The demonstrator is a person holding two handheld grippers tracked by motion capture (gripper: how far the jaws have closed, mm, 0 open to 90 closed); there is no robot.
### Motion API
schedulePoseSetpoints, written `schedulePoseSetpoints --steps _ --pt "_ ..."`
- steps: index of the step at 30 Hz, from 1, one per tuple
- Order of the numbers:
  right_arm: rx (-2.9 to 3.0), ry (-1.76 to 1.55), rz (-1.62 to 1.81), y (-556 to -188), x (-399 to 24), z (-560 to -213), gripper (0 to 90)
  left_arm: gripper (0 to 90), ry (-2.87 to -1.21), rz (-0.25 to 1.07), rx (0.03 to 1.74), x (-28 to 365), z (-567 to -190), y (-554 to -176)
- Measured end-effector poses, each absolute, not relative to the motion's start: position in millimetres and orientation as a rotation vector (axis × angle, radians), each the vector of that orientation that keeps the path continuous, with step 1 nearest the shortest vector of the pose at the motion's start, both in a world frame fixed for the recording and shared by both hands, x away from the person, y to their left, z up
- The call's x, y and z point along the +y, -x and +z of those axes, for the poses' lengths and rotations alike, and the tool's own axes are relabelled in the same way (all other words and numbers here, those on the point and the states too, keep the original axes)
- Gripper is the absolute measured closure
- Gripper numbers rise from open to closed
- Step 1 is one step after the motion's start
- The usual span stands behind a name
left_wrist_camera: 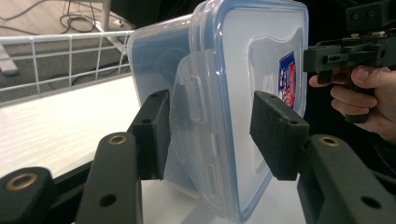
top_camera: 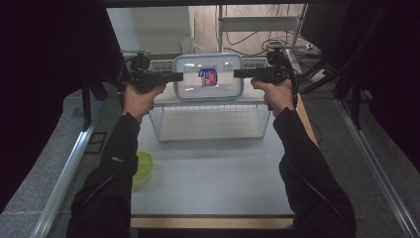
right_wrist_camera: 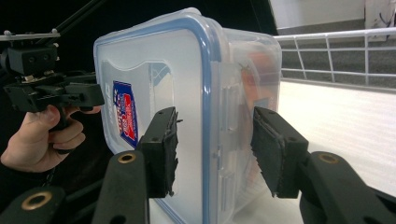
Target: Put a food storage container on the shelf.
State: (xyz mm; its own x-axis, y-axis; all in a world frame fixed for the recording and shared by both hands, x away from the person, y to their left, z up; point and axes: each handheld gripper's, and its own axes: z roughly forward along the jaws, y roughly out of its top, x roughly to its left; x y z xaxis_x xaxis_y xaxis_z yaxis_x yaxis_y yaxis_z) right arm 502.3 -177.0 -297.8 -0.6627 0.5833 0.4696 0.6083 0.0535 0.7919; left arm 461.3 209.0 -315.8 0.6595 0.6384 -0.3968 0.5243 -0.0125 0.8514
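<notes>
Hand-held grippers [top_camera: 179, 76] [top_camera: 237, 73] clamp container [top_camera: 208, 77] end edges, above basket [top_camera: 210, 121].

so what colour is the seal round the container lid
Blue seal round the clear container lid, best in the right gripper view.

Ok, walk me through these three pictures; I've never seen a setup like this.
A person stands at a table with a hand-held two-jaw gripper in each hand. The high view looks down from above the person. The other two come from cameras riding on each gripper, looking along its black jaws. The left gripper and right gripper clamp opposite ends of a clear plastic container with a blue-rimmed lid, holding it above a white wire basket. A green lid lies near the left sleeve. In each gripper view the container sits between the jaws, the other hand behind.
</notes>
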Motion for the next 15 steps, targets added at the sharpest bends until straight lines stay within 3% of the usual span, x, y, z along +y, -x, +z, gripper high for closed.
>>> schedulePoseSetpoints --steps 11,15 --pt "-2.281 1.279 -1.755 -501.2 -175.0 -302.8 48.7 42.6 -1.728 0.241 0.953 201.5 -319.2 -457.9" --pt "-2.259 1.335 -1.749 -505.5 -175.2 -307.3 41.1 42.1 -1.757 0.277 0.973 197.3 -322.7 -459.0"
